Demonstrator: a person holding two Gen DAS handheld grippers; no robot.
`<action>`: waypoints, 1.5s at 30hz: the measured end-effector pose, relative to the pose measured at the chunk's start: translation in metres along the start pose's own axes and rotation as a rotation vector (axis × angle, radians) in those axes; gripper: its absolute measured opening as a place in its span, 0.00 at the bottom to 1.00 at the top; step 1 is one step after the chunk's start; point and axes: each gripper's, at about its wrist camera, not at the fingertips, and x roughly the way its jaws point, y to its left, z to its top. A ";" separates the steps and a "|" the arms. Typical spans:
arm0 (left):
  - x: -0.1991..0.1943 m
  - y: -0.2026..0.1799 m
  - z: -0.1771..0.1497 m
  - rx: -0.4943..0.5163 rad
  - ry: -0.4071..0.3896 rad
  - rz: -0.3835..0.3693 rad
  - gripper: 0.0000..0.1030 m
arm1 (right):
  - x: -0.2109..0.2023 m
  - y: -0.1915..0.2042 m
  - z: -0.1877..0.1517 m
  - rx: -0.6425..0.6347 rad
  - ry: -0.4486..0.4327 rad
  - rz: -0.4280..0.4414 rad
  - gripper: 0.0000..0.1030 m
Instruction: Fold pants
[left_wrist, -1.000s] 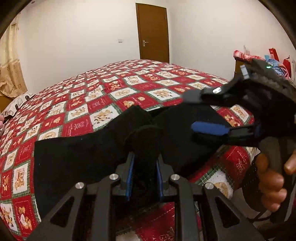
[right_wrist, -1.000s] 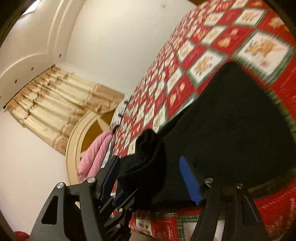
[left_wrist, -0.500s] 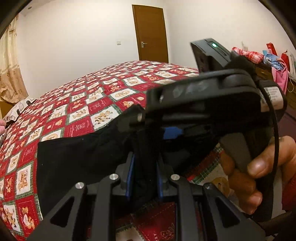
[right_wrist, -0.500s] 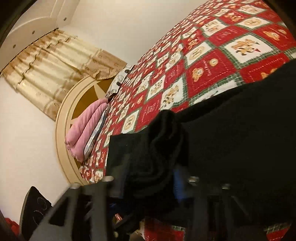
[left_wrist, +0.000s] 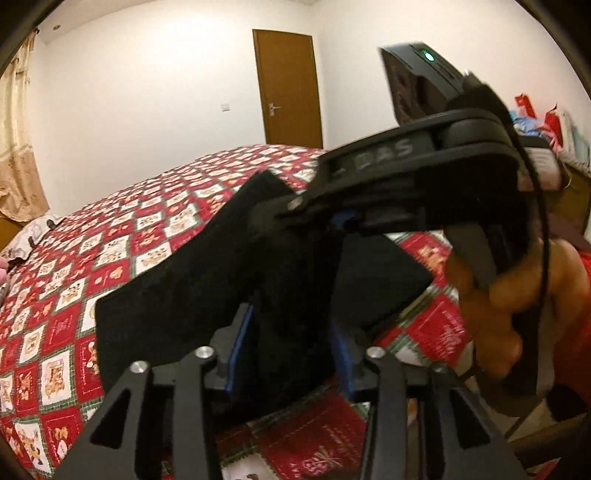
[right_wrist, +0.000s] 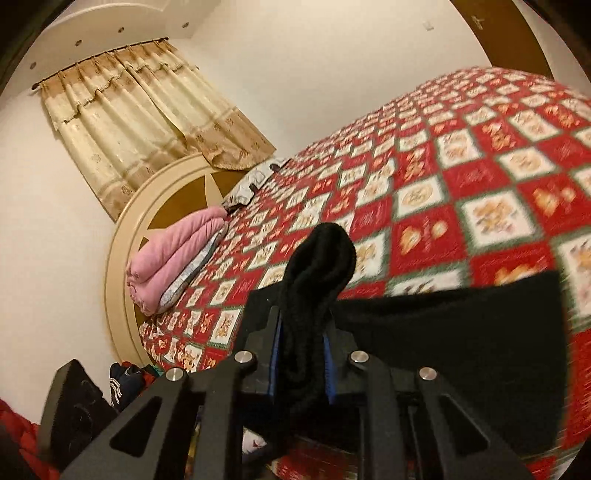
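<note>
Black pants (left_wrist: 177, 295) lie across the red patchwork bedspread (left_wrist: 110, 240), with one bunched end lifted near the bed's front edge. My left gripper (left_wrist: 290, 350) has that bunch between its blue pads. Its jaws are opening and the pads stand apart from the cloth. My right gripper (left_wrist: 291, 218), held in a person's hand (left_wrist: 498, 295), reaches in from the right just above. In the right wrist view my right gripper (right_wrist: 301, 350) is closing, and its pads press on the bunched fold of the pants (right_wrist: 461, 332).
The bedspread (right_wrist: 443, 166) runs far back to a brown door (left_wrist: 288, 88). A folded pink blanket (right_wrist: 173, 254) and a pillow (right_wrist: 255, 181) lie by the round headboard (right_wrist: 122, 236), under curtains (right_wrist: 140, 110). Clothes and bags (left_wrist: 546, 122) are piled at the right.
The right gripper swung in over the left one, rolled upright and closed on the bunched cloth. The left jaws widened. The bunch has risen a little.
</note>
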 end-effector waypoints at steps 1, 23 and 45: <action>-0.003 0.000 0.001 -0.004 -0.007 -0.001 0.58 | -0.009 -0.005 0.003 -0.004 0.001 -0.001 0.19; 0.020 0.038 -0.012 -0.122 0.096 0.160 0.60 | -0.022 -0.097 -0.017 -0.037 0.132 -0.261 0.19; 0.048 0.023 -0.032 -0.068 0.202 0.201 0.62 | -0.066 -0.024 -0.054 -0.203 -0.014 -0.354 0.26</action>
